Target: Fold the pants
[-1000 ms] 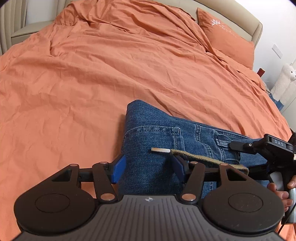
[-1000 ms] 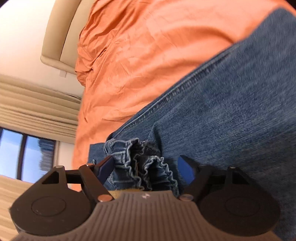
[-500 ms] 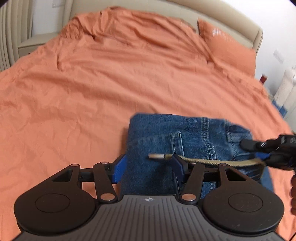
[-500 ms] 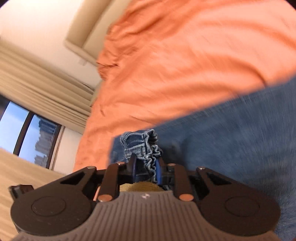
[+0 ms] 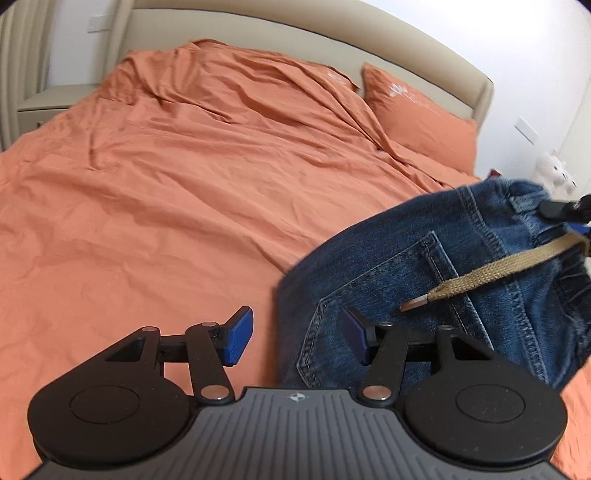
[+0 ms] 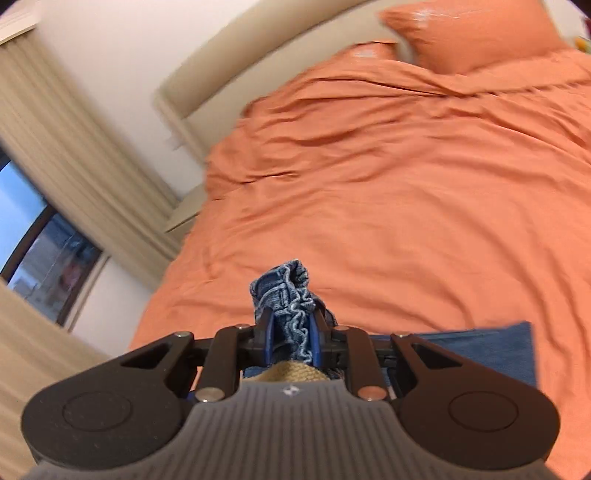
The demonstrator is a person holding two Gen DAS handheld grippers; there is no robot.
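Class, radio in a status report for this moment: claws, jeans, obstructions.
Right claw shut on jeans waistband, lifted. Left claw open, nothing gripped. Drawstring dangling loose. Orange bedspread unobstructed.

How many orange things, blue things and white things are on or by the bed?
Orange: 3, the bedspread and two pillows.
Blue: 1, the jeans.
White: 1, the plush toy beside the bed.
Total: 5

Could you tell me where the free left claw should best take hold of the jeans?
Probably the bare waistband corner of the jeans, approached from the left: the left claw is open there, while the right claw already pinches the bunched far end.
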